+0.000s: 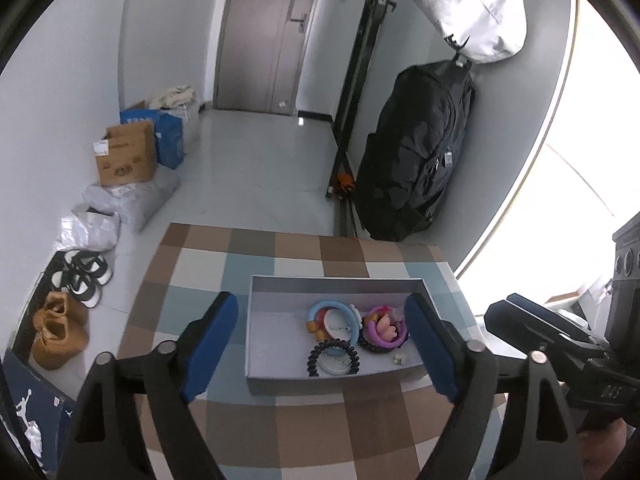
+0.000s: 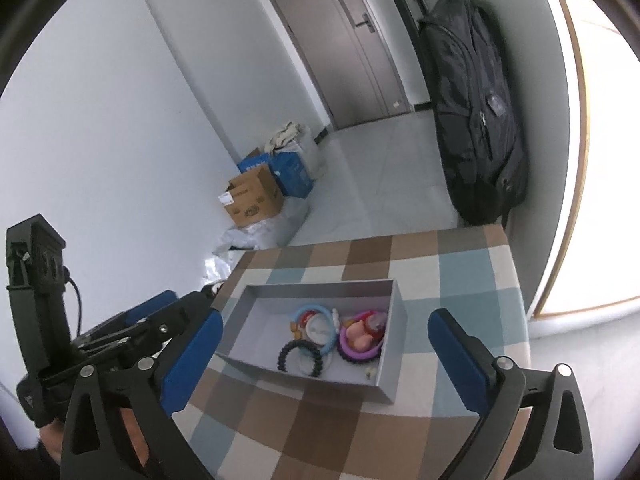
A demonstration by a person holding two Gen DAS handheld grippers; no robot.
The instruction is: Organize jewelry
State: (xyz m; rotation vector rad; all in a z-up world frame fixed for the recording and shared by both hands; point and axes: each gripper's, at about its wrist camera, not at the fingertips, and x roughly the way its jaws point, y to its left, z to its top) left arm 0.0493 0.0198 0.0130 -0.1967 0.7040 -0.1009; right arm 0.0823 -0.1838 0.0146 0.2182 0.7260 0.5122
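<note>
Jewelry [image 1: 352,332], bangles and coiled bands, sits heaped at the right end of the grey box [image 1: 280,382]. Light, probably slick plastic; pinch a ring across its rim. Left gripper [image 1: 320,348] and right gripper [image 2: 320,356] both gape empty.

A checked tablecloth [image 1: 256,432] in brown, blue and cream covered the table. Beyond it, a black backpack [image 1: 416,152] hung against the wall under a white bag [image 1: 480,12]. A cardboard box [image 1: 126,154] stood beside a blue box [image 1: 170,136], with tan boots [image 1: 58,334] near sandals [image 1: 84,276], and a grey door [image 1: 264,32] closed the hallway.
</note>
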